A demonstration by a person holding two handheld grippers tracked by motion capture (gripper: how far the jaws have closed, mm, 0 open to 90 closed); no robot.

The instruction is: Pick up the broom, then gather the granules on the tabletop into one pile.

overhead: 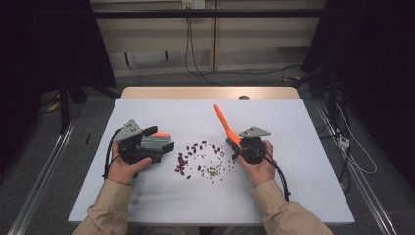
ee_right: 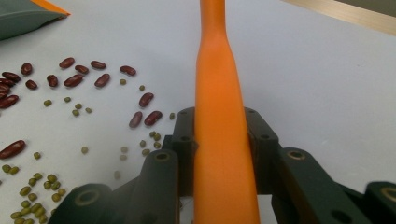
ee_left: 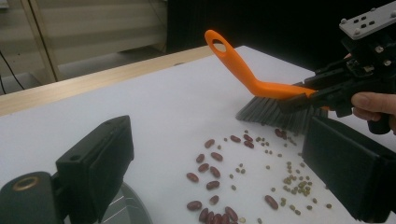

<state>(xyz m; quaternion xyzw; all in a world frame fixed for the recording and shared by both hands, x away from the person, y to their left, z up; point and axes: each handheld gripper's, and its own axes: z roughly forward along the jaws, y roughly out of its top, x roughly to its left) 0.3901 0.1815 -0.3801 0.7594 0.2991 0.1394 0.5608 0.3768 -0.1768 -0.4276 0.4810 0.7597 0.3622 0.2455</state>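
White table [overhead: 147, 196] holds scattered beans [overhead: 203, 159]; right gripper [overhead: 240, 147] jaws clench orange brush [overhead: 224, 122], left gripper [overhead: 164, 145] grasps dustpan [overhead: 156, 142]

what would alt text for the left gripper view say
An orange-handled brush, clamped in the right gripper, rests its grey bristles on a white table at the edge of scattered red beans and small green beans. The left gripper's two black jaws frame the foreground, with a grey dustpan's edge at the bottom.
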